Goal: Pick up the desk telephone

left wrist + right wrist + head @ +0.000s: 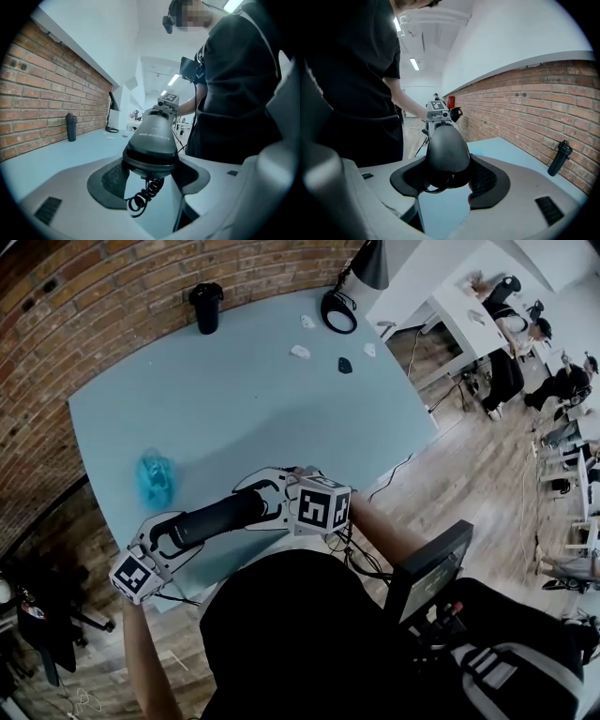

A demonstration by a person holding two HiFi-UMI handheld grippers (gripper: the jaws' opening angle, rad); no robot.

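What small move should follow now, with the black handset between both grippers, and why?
Probably raise both grippers together, keeping them level. The left gripper and the right gripper each clamp one end of the handset near the edge of the table, and a coiled cord hangs beneath the left end; uneven lifting might twist the handset loose.

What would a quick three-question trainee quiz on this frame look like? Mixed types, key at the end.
1. True or false: the left gripper and the right gripper each clamp one end of the handset.
2. What stands on the table near the brick wall? A) black bottle B) red mug C) white kettle
3. What colour is the crumpled item on the table?
Key: 1 true; 2 A; 3 blue.
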